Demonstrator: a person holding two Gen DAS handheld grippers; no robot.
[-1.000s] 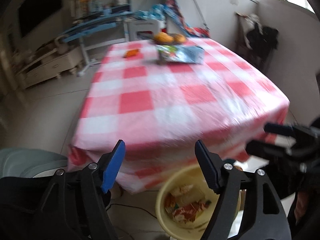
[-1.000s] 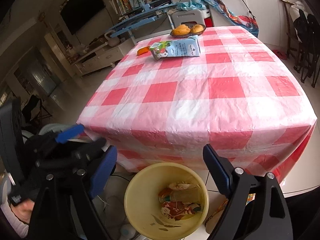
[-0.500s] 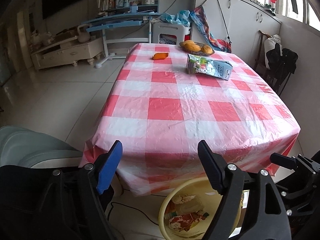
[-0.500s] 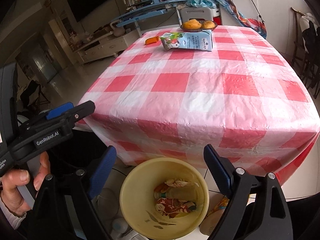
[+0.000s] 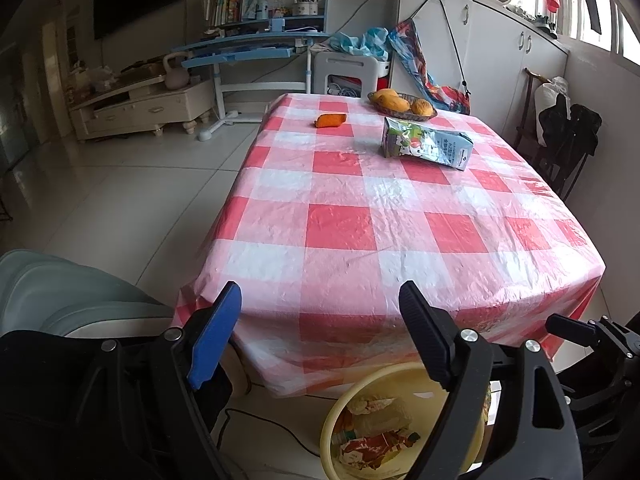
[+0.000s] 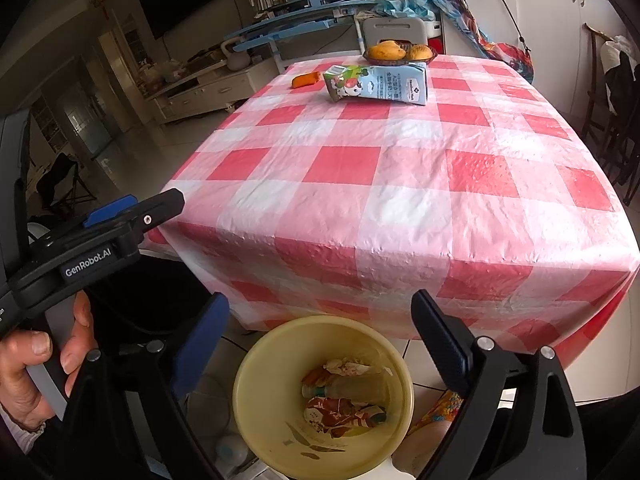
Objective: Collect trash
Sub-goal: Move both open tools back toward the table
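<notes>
Left claw (image 5: 320, 328): wide, just opened further, empty. Right claw (image 6: 320, 332): same. Bin (image 6: 280, 432): on floor below counter (image 6: 400, 184) edge, wrappers inside. Carton (image 6: 376, 84), orange scrap (image 6: 305, 79): counter's far end

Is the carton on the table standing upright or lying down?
Lying down. The carton rests on its long side on the tablecloth, printed face showing, in front of the fruit bowl.

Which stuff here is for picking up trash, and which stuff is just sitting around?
For the job:
yellow bin with wrappers in it
flattened drink carton
orange scrap
left gripper, right gripper, both open and empty

Just there:
fruit bowl
checked tablecloth
</notes>
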